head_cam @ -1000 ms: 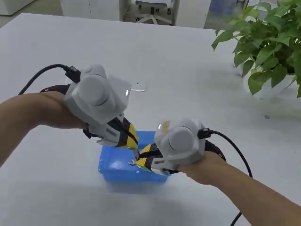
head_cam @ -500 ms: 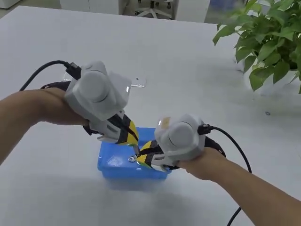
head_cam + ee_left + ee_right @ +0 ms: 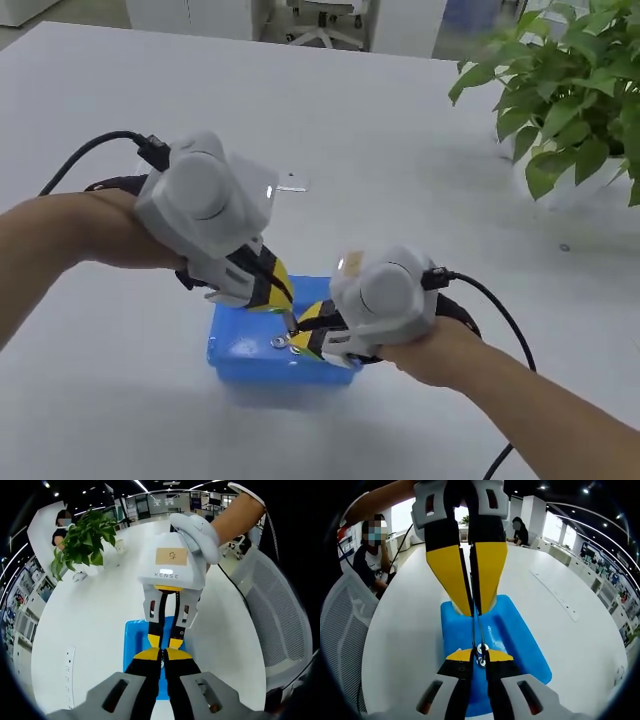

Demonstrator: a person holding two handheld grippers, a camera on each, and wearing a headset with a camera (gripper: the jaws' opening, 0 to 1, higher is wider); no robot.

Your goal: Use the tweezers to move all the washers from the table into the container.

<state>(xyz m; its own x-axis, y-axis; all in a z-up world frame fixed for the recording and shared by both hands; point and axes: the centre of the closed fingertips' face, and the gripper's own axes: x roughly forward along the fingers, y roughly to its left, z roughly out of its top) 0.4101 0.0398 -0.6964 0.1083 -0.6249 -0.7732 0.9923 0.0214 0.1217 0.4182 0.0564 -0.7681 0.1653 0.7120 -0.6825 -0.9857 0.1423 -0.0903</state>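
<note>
Desk (image 3: 400, 150): white and broad, it lies under both hand-held grippers and runs well beyond them on every side.
Plant (image 3: 560, 90): leafy and green, well apart from the two hand-held grippers, out past the right one toward the far edge of the desk.
Left hand-held gripper (image 3: 281, 297): the person's left hand holds it, angled down toward the right one. Its yellow-tipped jaws are drawn narrow and clamp the upper part of the tweezers. In the right gripper view it comes in from the top, jaws pointing down over the container.
Right hand-held gripper (image 3: 301, 337): the person's right hand holds it, lower than the left one and tip to tip with it. Its jaws are narrow, the yellow tips all but meeting. The washer sits right at those tips, and whether they pinch it I cannot tell.
Container (image 3: 240, 350): a blue tray resting on the desk directly beneath the tips of both hand-held grippers. Its far end reaches out past the left gripper's jaws in the right gripper view.
Tweezers (image 3: 474, 615): two thin dark blades running from between the left hand-held gripper's jaws down to the tips of the right hand-held gripper.
Washer (image 3: 481, 650): small and silvery, at the lower end of the tweezers, touching or just beside the right hand-held gripper's tips and above the container's blue floor.
</note>
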